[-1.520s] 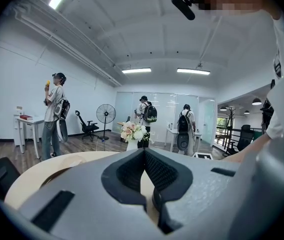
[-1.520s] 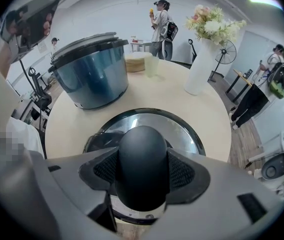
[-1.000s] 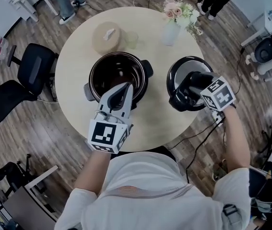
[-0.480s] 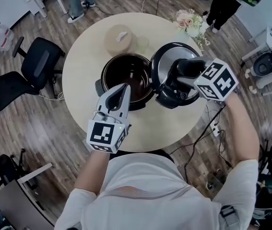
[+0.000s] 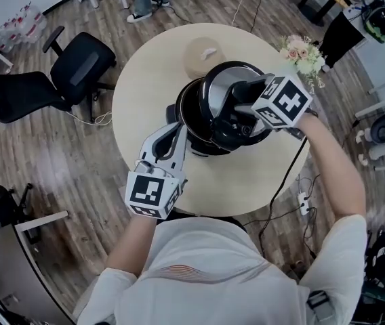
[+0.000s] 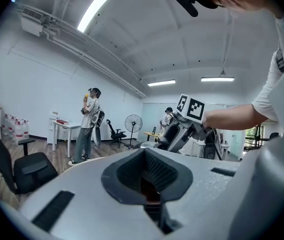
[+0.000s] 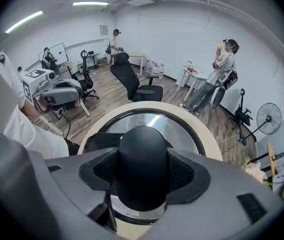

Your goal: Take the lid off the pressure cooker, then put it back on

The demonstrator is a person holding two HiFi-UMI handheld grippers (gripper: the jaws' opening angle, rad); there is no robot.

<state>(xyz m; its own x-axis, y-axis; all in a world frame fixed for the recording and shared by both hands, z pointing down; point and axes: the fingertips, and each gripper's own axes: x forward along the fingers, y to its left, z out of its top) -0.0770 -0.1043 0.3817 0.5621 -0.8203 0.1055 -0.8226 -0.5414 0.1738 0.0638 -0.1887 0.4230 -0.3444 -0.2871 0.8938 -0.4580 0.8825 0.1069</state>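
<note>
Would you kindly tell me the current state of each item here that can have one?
Lid: off the pot, held above it by its handle, not seated.
Pot: upright on the table, mostly under the raised lid, left rim showing.
Right gripper: shut on the lid's handle.
Left gripper: shut, empty, beside the pot's left side.
</note>
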